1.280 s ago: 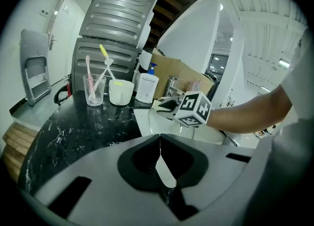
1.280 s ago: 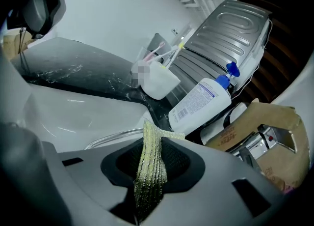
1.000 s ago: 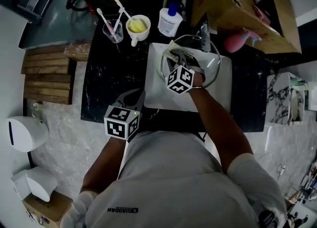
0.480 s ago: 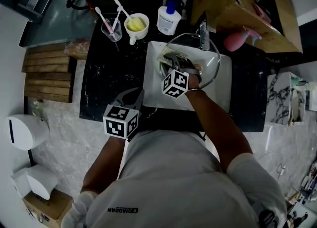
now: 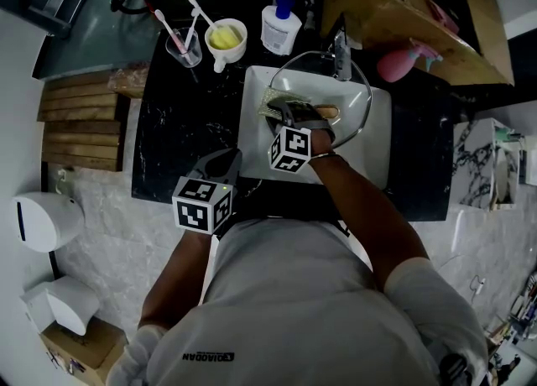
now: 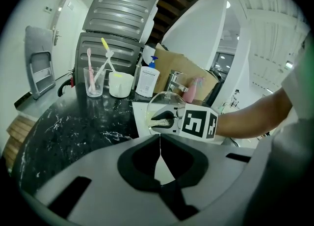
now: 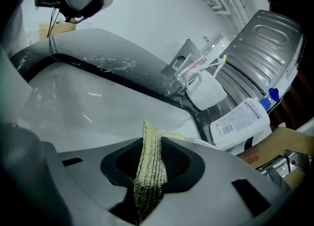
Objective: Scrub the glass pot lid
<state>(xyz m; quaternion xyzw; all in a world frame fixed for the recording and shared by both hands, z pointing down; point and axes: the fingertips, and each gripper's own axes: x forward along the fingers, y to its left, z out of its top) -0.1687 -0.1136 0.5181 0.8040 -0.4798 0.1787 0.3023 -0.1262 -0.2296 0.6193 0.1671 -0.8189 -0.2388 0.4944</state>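
Where crossed by the right tool [image 5: 287, 112], can trace the glass pot lid [image 5: 366, 107] only by its metal rim, tilted in the white sink [image 5: 253, 153] set into the middle of the black marbled bench [image 5: 180, 128]; cannot tell where the clear glass meets the basin. Find the right tool clamped tight on a yellow-green scouring pad [image 5: 273, 104] and holding it against the lid's left part; in the right gripper view, see that pad [image 7: 150, 166] pinched upright in the tool [image 7: 153, 144], its lower end lost behind the tool's grey body. Find the left tool [image 5: 223, 159] over the bench's near edge, just left of the sink, with jaws closed together on nothing, marked in the left gripper view by a thin seam [image 6: 159, 146]. Beyond that seam, make out the lid [image 6: 164, 101] as a faint glass dome, largely covered by the right tool's marker cube [image 6: 198, 123]. Along the bench's far edge, note a clear cup of toothbrushes [image 5: 185, 47], a white mug [image 5: 226, 43] and a white pump bottle [image 5: 279, 30]; can see blocks of print on the bottle's label [image 7: 235, 122] but cannot read them. Low on the shirt [image 5: 294, 309], make out one short line of print, seemingly QIAODAN, first letters uncertain. Lose the cardboard box [image 5: 403, 7] at the far right corner past the picture's top edge.
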